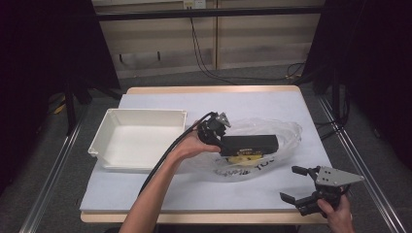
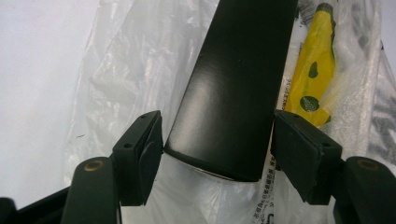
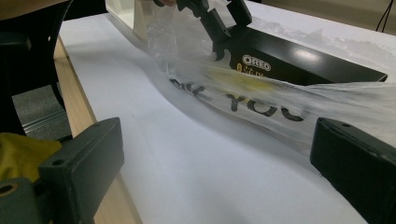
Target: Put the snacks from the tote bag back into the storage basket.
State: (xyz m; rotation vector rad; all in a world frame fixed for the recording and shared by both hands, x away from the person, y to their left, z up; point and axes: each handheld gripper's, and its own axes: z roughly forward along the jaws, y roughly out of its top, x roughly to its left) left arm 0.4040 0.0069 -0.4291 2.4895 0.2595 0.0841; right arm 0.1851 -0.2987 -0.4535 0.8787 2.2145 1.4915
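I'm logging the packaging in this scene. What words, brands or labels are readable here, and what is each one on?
"OREO": white brand lettering on the side of the black box.
"YOU": large black letters on the clear plastic bag; the letters before it are crumpled and unreadable.
Small line under the brand on the box: too small to read.
Fine print on the bag beside the yellow packet: too blurred to read.

The black box runs off the top edge in the left gripper view; beside it, the yellow packet blurs behind plastic.
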